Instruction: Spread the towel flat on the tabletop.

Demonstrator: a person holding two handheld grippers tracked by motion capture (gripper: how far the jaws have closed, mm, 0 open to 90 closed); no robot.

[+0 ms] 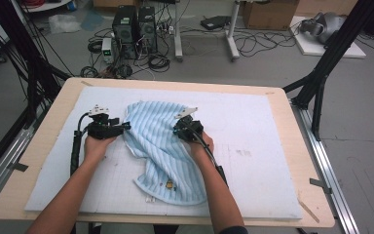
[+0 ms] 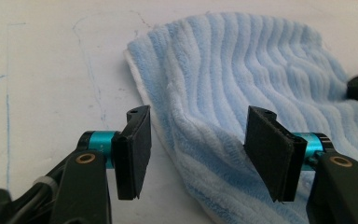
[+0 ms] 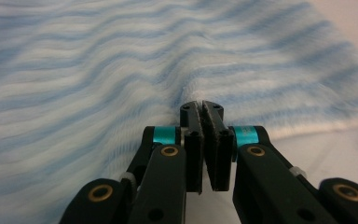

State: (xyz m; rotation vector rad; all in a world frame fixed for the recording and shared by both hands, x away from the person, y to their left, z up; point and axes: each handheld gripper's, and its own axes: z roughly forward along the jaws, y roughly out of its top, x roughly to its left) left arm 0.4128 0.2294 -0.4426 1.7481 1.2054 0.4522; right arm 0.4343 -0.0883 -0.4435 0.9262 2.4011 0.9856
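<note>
A light-blue striped towel (image 1: 160, 146) lies crumpled on the white mat (image 1: 258, 131), with a small printed patch near its front hem. At the towel's left edge my left gripper (image 1: 125, 126) stands open. In the left gripper view its pads (image 2: 135, 149) stand apart on either side of a raised fold of the towel (image 2: 242, 74) without pressing on it. My right gripper (image 1: 176, 130) rests on the towel's upper right part. In the right gripper view the right gripper (image 3: 201, 106) has its jaws together, and the towel (image 3: 121, 70) puckers at the tips, pinched.
The mat covers most of a wooden table (image 1: 292, 146). Black frame posts (image 1: 321, 73) stand at both far corners. Computer towers (image 1: 134, 29), cables and boxes sit on the floor behind. Bare mat stretches to the right of the towel.
</note>
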